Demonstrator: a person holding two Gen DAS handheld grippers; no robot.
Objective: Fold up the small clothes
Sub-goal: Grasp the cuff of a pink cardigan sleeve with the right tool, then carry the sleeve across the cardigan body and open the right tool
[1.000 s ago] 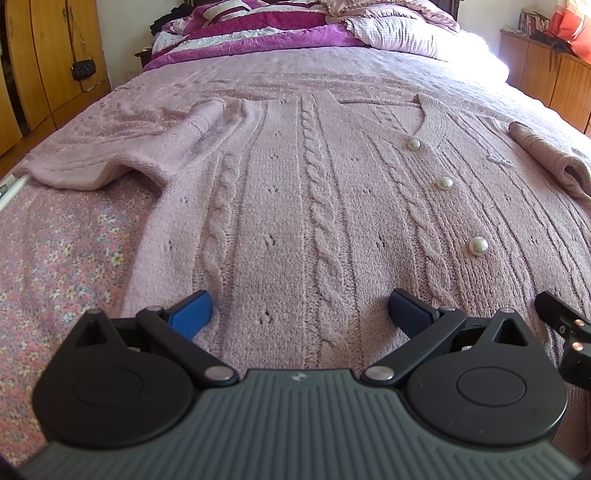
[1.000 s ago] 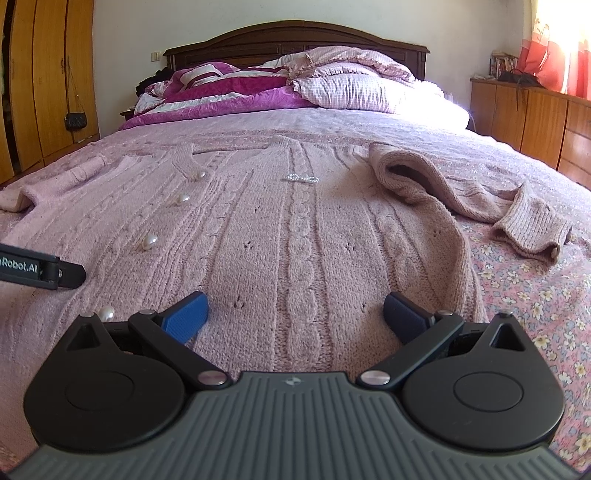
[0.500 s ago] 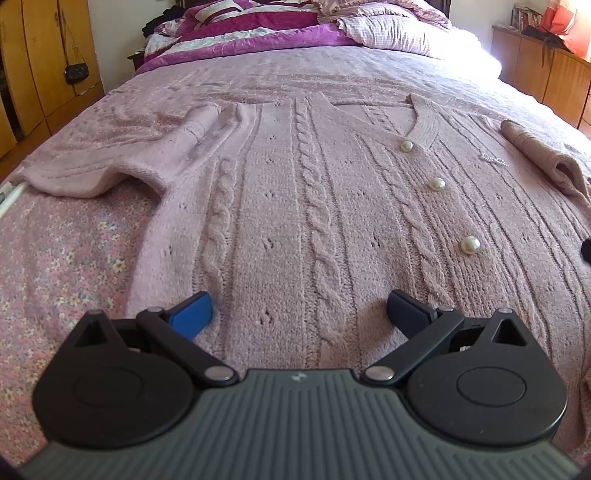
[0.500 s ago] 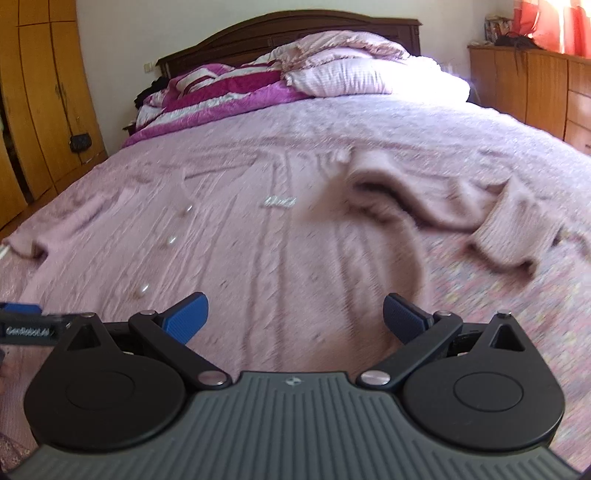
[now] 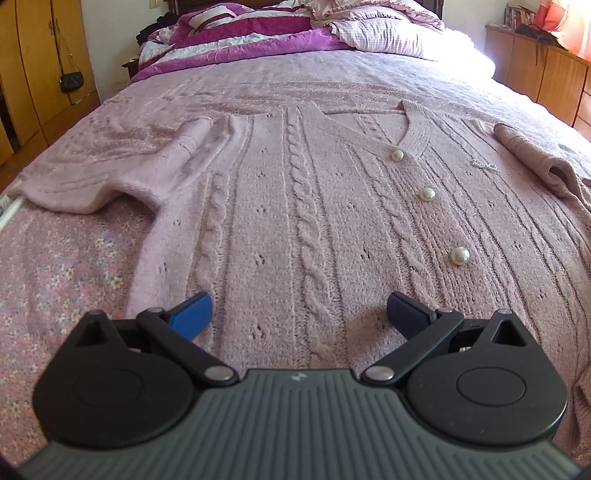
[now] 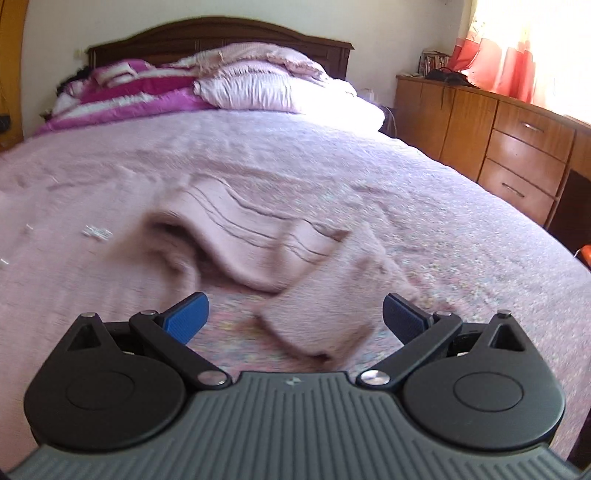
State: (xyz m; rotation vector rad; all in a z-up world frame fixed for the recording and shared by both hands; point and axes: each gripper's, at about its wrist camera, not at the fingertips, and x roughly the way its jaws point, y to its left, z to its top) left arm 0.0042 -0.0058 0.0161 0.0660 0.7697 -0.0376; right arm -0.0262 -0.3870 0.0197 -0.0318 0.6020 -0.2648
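Note:
A pink cable-knit cardigan [image 5: 295, 206] with pearl buttons [image 5: 427, 194] lies flat, front up, on the bed. Its left sleeve [image 5: 122, 173] is spread to the left. My left gripper [image 5: 299, 314] is open and empty, low over the cardigan's hem. In the right wrist view the right sleeve [image 6: 266, 247] lies bent on the bedspread, its cuff [image 6: 321, 321] between the fingers of my right gripper [image 6: 293, 317], which is open and just above the cuff. That view is blurred.
The bed has a pink floral bedspread [image 5: 55, 280]. Pillows and a magenta quilt [image 5: 266, 33] are piled at the headboard [image 6: 221, 33]. A wooden dresser [image 6: 509, 136] stands along the right side. Wooden wardrobe doors [image 5: 33, 66] stand at the left.
My right gripper has swung right from the cardigan's body to the right sleeve cuff. My left gripper has barely moved. Both stay open.

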